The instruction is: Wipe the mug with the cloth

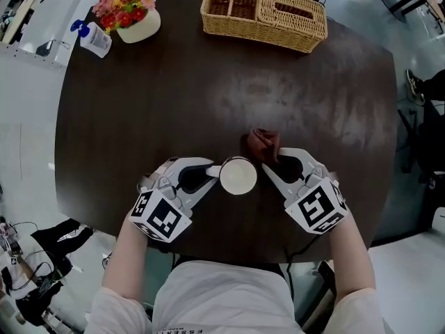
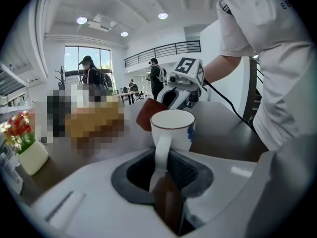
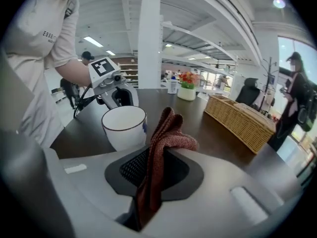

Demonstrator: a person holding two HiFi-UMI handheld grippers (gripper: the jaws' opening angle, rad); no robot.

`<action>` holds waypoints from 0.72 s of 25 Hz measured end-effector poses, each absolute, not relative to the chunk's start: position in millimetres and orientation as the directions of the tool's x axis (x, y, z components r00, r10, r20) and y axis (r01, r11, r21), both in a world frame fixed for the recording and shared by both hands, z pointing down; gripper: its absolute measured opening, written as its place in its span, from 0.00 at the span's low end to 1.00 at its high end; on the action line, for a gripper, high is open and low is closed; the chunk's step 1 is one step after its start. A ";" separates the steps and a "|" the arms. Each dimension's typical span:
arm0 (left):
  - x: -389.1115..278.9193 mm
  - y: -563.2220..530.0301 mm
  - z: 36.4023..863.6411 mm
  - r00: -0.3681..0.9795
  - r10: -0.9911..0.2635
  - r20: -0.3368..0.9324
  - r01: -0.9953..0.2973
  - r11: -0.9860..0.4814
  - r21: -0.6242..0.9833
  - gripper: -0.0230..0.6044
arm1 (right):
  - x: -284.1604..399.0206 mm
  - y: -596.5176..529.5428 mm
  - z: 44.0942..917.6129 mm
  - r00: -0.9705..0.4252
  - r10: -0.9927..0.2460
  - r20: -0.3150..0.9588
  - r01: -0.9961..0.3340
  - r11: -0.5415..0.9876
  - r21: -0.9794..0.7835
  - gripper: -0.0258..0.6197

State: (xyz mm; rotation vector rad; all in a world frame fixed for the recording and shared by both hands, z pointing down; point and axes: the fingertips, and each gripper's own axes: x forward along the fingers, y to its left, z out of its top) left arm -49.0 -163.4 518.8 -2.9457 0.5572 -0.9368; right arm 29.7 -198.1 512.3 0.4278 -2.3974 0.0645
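Though left gripper jaws partly hide its handle, mug perhaps touches cloth.

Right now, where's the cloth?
In the head view, the cloth is clamped in the right gripper, just beyond and right of the mug.

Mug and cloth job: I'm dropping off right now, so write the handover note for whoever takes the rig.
Left gripper: shut on the handle of the mug, which is upright over the near part of the table.
Right gripper: shut on the cloth, bunched just beside the mug.
Done: both things gripped.
To do: press cloth to mug and wipe; no contact evident.
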 end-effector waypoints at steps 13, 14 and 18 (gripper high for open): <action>-51.8 -208.0 523.0 0.712 -0.408 0.571 -0.394 -0.906 -0.156 0.14 | -22.5 -211.4 525.7 -0.739 0.151 0.656 0.270 0.959 0.083 0.17; -51.2 -208.7 522.9 0.711 -0.408 0.573 -0.395 -0.906 -0.155 0.13 | -22.6 -210.3 526.9 -0.727 0.166 0.666 0.302 0.949 0.093 0.17; -51.7 -209.6 521.4 0.716 -0.403 0.569 -0.399 -0.906 -0.140 0.13 | -20.7 -205.6 530.5 -0.690 0.194 0.698 0.386 0.914 0.127 0.17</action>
